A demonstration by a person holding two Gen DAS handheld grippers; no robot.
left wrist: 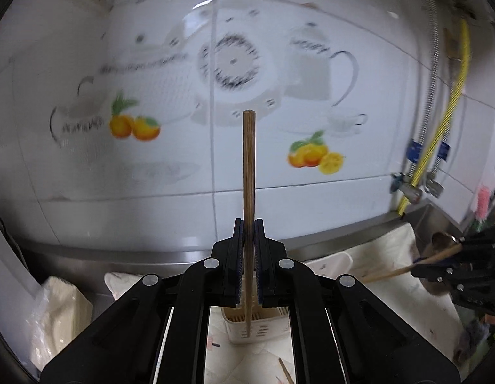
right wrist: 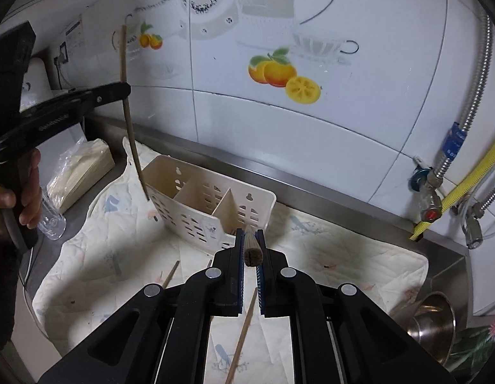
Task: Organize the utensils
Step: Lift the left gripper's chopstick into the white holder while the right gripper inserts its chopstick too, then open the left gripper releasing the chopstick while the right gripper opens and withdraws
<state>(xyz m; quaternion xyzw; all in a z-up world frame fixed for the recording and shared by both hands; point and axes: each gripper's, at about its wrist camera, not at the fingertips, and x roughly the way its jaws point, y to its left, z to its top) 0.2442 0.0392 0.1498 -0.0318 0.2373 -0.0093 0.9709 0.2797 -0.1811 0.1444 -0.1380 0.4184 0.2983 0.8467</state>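
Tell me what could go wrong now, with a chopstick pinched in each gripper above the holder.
The left gripper pinches its chopstick mid-length, so it may pivot and miss a compartment of the utensil holder. The right gripper holds its chopstick near one end, which could slip.

Even indoor light, motion-blurred tiles, fisheye-dark corners

wall tiles (left wrist: pixel 234 64) blurred, bowl (right wrist: pixel 434 323) edge-cropped
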